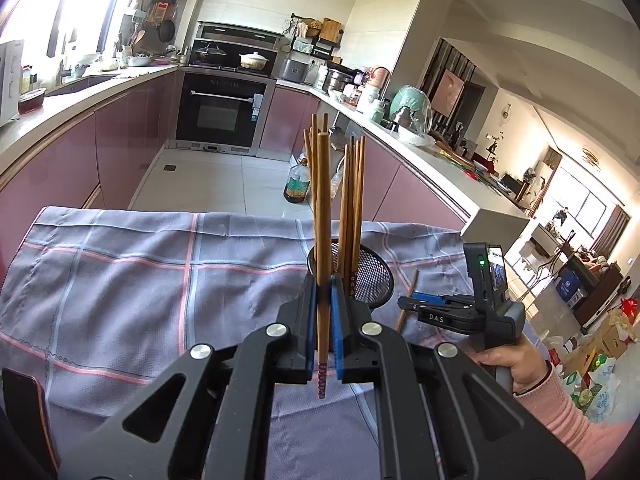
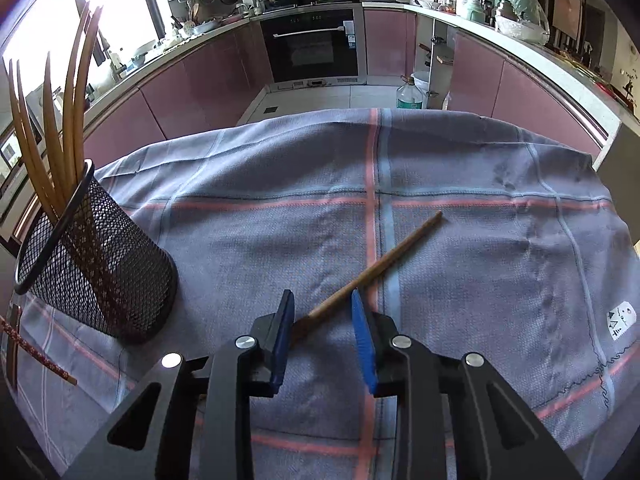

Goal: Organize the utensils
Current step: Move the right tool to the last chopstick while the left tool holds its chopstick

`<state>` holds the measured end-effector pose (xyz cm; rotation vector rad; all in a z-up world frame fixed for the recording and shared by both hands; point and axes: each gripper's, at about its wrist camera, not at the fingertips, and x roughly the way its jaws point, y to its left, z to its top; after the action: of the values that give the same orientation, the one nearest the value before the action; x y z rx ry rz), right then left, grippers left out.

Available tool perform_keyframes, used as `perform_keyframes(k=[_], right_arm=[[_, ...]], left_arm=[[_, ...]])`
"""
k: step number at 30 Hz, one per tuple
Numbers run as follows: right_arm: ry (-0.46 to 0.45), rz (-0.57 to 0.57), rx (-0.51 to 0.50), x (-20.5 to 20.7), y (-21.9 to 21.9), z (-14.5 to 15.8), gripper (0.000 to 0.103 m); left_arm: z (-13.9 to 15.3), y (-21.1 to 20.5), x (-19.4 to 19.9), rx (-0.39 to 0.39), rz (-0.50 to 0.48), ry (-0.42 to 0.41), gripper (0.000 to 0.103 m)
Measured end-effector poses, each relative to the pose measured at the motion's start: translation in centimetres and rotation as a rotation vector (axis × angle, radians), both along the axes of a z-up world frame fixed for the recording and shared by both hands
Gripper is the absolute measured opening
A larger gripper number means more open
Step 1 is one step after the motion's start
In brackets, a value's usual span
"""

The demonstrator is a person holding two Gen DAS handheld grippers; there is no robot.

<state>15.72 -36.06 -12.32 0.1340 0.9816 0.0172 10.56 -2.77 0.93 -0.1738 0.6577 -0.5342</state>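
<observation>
My left gripper (image 1: 324, 292) is shut on a wooden chopstick (image 1: 323, 216) and holds it upright just in front of the black mesh holder (image 1: 372, 276). The holder (image 2: 96, 264) stands on the cloth with several chopsticks (image 2: 64, 128) in it. My right gripper (image 2: 322, 304) is open, low over the cloth, its blue pads either side of the thick end of a single chopstick (image 2: 380, 266) that lies flat. In the left wrist view the right gripper (image 1: 416, 302) sits right of the holder. The patterned tip of the held chopstick (image 2: 36, 354) shows at the left edge.
A grey-blue checked cloth (image 2: 480, 240) covers the table. Beyond its far edge are the kitchen floor, an oil bottle (image 1: 298, 184), pink cabinets and an oven (image 2: 316, 46). A white label (image 2: 620, 320) is sewn on the cloth at the right.
</observation>
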Motion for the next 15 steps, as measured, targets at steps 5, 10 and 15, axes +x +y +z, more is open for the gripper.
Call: perform_keyframes(k=[5,10,15], right_arm=[[0.014,-0.039,0.000,-0.4,-1.4,0.0,0.028],[0.011,-0.071,0.002,0.7,-1.8,-0.2,0.032],[-0.016,-0.013,-0.019,1.4,-1.1,-0.4,0.025]], left_arm=[[-0.3,0.0,0.1,-0.002,-0.005,0.003,0.007],[-0.7,-0.2,0.2,0.003,-0.011,0.009,0.007],[-0.8,-0.3,0.1,0.003,-0.013,0.012,0.007]])
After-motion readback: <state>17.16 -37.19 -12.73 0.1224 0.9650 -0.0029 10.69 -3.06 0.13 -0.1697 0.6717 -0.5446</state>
